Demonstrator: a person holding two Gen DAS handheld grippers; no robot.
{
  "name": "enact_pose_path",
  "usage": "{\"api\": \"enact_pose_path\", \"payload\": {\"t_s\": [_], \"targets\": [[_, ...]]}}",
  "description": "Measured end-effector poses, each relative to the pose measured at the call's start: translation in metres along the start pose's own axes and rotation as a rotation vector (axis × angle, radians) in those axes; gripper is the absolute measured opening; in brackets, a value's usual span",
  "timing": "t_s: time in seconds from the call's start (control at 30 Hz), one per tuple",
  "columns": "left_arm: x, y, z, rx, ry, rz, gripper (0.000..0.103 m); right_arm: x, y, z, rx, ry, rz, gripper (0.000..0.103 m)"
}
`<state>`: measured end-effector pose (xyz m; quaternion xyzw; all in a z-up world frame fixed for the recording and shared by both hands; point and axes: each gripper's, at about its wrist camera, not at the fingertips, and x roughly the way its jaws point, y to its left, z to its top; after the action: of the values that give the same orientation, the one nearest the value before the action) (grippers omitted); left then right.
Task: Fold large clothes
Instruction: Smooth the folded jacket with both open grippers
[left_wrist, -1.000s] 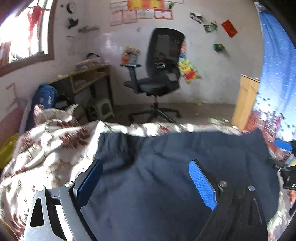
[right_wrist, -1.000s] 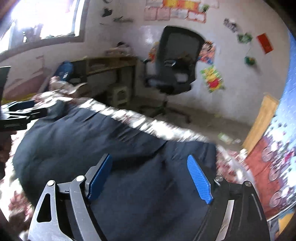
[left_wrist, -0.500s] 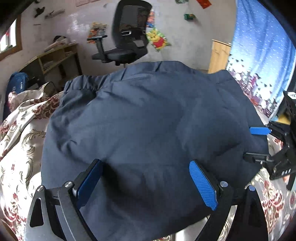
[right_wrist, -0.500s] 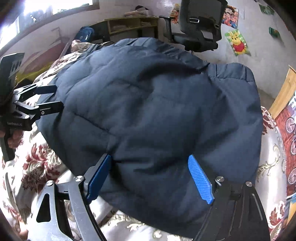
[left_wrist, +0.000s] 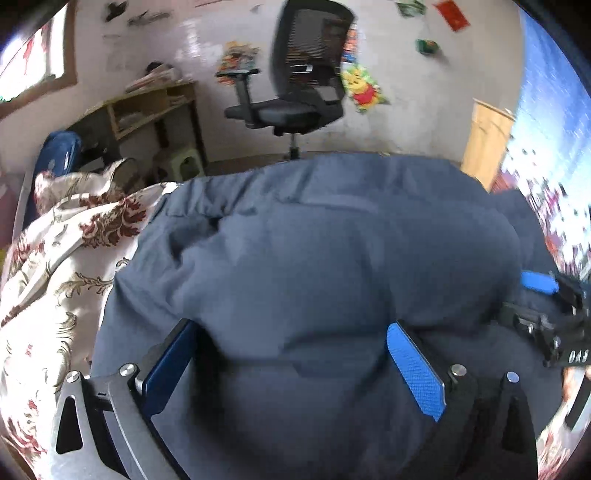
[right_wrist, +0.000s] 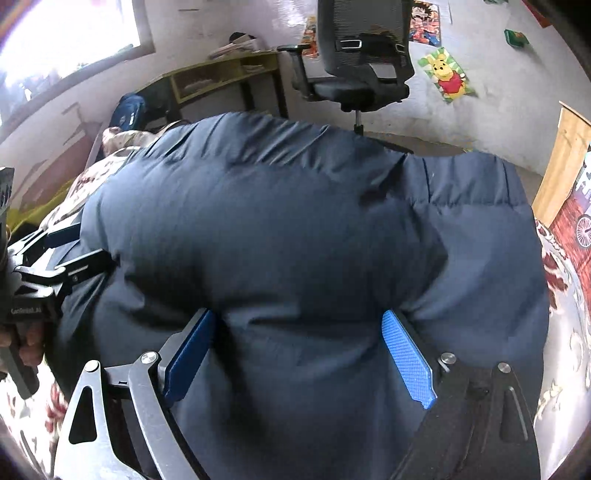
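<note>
Though blurred, no writing on jacket (left_wrist: 314, 258) seems legible.

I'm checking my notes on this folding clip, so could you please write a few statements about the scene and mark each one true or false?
1. The garment being folded is a dark navy padded jacket. True.
2. It lies on a bare wooden table. False: it lies on a cream bedspread with a red floral pattern.
3. A black office chair stands beyond the bed. True.
4. The left gripper has its jaws shut tight. False: they stand wide, with a bulge of jacket between them.
5. The right gripper holds a red towel. False: only navy jacket fabric sits between its wide jaws.
</note>
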<state>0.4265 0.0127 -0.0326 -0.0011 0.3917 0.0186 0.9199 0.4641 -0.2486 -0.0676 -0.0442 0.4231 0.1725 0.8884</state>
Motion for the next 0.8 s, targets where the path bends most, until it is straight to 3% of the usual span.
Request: {"api": "enact_pose_path", "payload": {"t_s": [0.13,0.4,0.6,0.8], "targets": [[0.017,0.012,0.015,-0.075,0.012,0.019,0.103,0.015,-0.004,0.015,0.009,0.01,-0.013,0.09],[0.043,0.017,0.028,-0.074,0.037,0.075,0.103,0.036,-0.011,0.031,0.044,0.015,-0.051,0.094],[0.058,0.024,0.027,-0.098,0.055,0.023,0.103,0.051,-0.015,0.034,0.053,0.046,-0.024,0.102],[0.069,0.026,0.024,-0.098,0.05,-0.018,0.103,0.065,-0.022,0.032,0.064,0.076,0.044,0.102]]}}
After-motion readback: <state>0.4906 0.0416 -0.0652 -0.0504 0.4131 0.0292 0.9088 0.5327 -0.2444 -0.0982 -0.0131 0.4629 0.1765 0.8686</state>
